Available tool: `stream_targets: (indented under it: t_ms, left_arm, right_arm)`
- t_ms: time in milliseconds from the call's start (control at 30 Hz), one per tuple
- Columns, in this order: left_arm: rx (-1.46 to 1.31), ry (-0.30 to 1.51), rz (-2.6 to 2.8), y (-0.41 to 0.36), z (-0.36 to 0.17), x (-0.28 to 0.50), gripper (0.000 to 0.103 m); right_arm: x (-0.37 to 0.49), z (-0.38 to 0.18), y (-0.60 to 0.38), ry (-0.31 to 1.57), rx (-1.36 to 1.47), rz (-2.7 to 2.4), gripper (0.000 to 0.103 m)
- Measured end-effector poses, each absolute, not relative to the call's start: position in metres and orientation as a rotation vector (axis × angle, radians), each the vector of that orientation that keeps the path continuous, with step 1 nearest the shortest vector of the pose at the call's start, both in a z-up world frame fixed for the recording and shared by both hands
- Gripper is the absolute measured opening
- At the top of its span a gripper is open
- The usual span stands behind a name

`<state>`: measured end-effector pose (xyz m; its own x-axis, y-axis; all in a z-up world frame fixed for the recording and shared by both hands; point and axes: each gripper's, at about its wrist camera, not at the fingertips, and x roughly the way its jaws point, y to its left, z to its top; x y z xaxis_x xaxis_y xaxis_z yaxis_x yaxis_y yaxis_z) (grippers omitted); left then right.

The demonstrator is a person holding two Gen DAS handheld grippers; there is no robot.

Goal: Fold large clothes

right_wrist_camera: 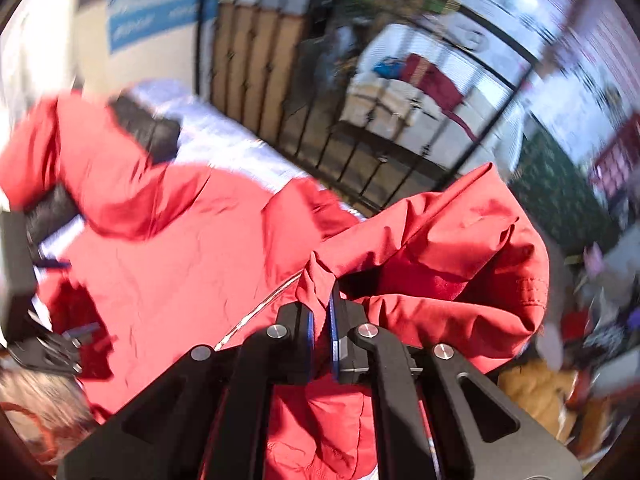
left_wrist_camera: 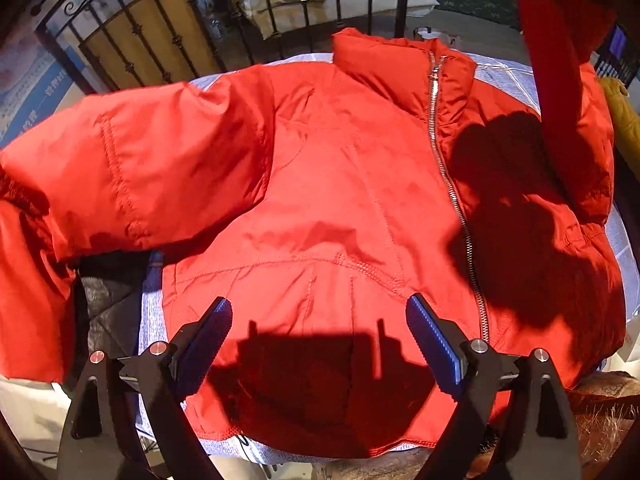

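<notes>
A red puffer jacket [left_wrist_camera: 344, 184] lies front up on a white-covered table [left_wrist_camera: 152, 320], zipper [left_wrist_camera: 452, 184] closed, collar at the far side. Its left sleeve [left_wrist_camera: 132, 168] stretches out to the left. My left gripper [left_wrist_camera: 320, 320] is open and empty, hovering above the jacket's lower hem. The right sleeve [left_wrist_camera: 556, 80] is lifted high at the right. In the right wrist view, my right gripper [right_wrist_camera: 322, 320] is shut on that red sleeve [right_wrist_camera: 440, 256] and holds it above the jacket body [right_wrist_camera: 180, 280].
A black iron railing [left_wrist_camera: 168, 40] stands behind the table. A dark garment [left_wrist_camera: 108, 304] lies under the left sleeve. A yellow garment [left_wrist_camera: 624, 116] sits at the right edge. Cluttered items [right_wrist_camera: 600, 320] lie beyond the table on the right.
</notes>
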<state>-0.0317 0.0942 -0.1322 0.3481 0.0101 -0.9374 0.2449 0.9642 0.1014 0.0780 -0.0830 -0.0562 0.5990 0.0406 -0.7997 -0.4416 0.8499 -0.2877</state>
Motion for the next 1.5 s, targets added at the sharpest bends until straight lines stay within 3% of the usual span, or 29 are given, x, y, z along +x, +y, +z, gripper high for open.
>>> stream_targets:
  t_ms: [267,400,467,500,533,600,867,1133,1367,1500]
  left_arm:
    - [0.183,1.243,-0.091,0.115,-0.140,-0.020,0.087]
    - [0.180,1.244,-0.058,0.126,-0.142,-0.014,0.087]
    - [0.174,1.250,-0.042,0.132,-0.143,-0.011,0.087]
    - [0.171,1.252,-0.036,0.134,-0.143,-0.009,0.087]
    - [0.169,1.251,-0.032,0.136,-0.143,-0.009,0.087]
    - [0.169,1.242,-0.022,0.140,-0.140,-0.006,0.087]
    - [0.164,1.186,-0.061,0.135,-0.124,0.010,0.088]
    - [0.201,1.165,-0.246,0.079,-0.129,0.046,0.089]
    - [0.201,1.192,-0.356,0.031,-0.153,0.108,0.089]
    - [0.136,1.228,-0.375,0.014,-0.170,0.140,0.091]
  right_arm:
    - [0.061,-0.130,-0.010,0.917,-0.824,0.320,0.009]
    - [0.055,-0.157,0.012,0.952,-0.921,0.302,0.017]
    - [0.043,-0.161,0.024,0.900,-1.036,0.276,0.041]
    - [0.035,-0.161,0.033,0.860,-1.096,0.285,0.079]
    - [0.026,-0.155,0.040,0.793,-1.144,0.296,0.093]
    - [0.013,-0.134,0.049,0.690,-1.159,0.327,0.093]
    - [0.040,-0.080,0.015,0.855,-0.652,0.414,0.093]
    - [0.038,-0.142,-0.189,1.214,0.123,0.059,0.093]
    - [-0.025,-0.179,-0.328,1.186,0.711,-0.175,0.093]
    - [-0.036,-0.201,-0.345,1.189,0.854,-0.197,0.093]
